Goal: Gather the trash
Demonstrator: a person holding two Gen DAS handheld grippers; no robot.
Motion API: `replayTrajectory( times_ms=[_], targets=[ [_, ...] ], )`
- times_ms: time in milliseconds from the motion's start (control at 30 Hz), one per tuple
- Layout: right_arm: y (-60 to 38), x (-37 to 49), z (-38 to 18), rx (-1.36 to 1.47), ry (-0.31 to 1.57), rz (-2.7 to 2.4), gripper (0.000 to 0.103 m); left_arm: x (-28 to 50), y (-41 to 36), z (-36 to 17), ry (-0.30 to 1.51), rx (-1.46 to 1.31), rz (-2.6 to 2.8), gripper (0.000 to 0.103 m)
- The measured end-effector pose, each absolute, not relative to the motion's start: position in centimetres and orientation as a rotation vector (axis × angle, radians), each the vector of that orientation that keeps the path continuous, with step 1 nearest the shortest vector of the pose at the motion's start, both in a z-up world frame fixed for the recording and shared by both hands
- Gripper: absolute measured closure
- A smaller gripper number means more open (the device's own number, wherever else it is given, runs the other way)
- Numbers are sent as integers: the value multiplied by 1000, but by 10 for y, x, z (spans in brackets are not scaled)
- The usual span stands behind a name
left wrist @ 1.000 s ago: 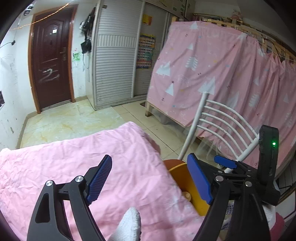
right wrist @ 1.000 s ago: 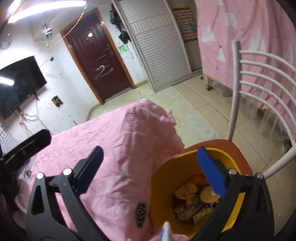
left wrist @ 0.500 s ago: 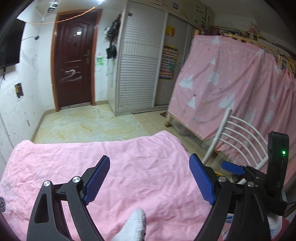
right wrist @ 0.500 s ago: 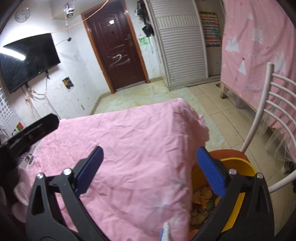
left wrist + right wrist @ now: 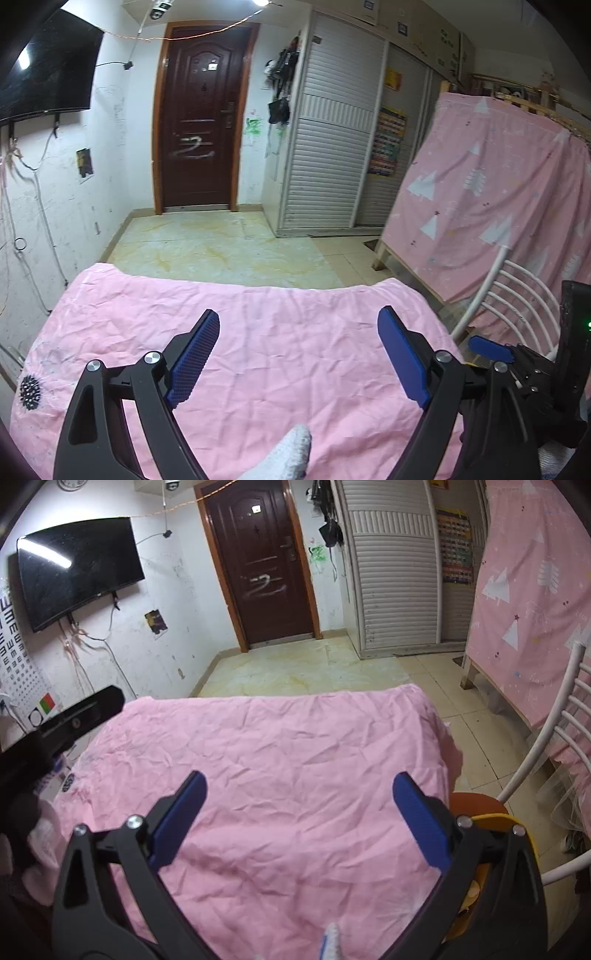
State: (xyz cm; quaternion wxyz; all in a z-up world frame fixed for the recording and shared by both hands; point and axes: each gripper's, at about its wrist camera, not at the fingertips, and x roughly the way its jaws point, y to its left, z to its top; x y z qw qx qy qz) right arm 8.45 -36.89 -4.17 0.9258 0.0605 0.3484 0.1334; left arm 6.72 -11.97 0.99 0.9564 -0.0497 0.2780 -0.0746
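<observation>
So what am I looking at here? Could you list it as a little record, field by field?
Surface: table under a wrinkled pink cloth
Left gripper: open, nothing between its pads
Right gripper: open, empty
Bin: yellow bin on an orange seat, at the table's right edge
Chair: white chair behind the bin
Trash on cloth: none visible

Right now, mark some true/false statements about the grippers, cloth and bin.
1. The left gripper is open and empty. True.
2. The right gripper clamps a wrapper. False: its jaws stand apart with nothing between them.
3. The yellow bin sits on the pink cloth. False: it sits off the cloth's right edge, on an orange seat beside the white chair back.
4. The door is closed. True.
5. The cloth is heaped with trash. False: only a small dark spiky thing lies near its left edge.
</observation>
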Motion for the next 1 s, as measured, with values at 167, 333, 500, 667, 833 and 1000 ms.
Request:
replayTrajectory(
  times_ms=[167, 333, 500, 667, 833, 1000],
  targets=[
    [-354, 89, -42, 107, 720, 296, 6, 69, -104, 8, 571, -119, -118, 25],
    [-344, 91, -42, 96, 721, 308, 6, 71, -94, 7, 572, -131, -103, 25],
    [-339, 93, -40, 88, 721, 314, 6, 71, -91, 6, 570, -127, -101, 25],
    [-334, 94, -41, 85, 724, 319, 6, 70, -91, 4, 572, -125, -101, 25],
    [-331, 94, -41, 82, 722, 321, 6, 71, -91, 3, 572, -128, -98, 25],
    [-331, 94, -41, 83, 720, 321, 6, 72, -90, 1, 577, -132, -92, 25]
  ],
)
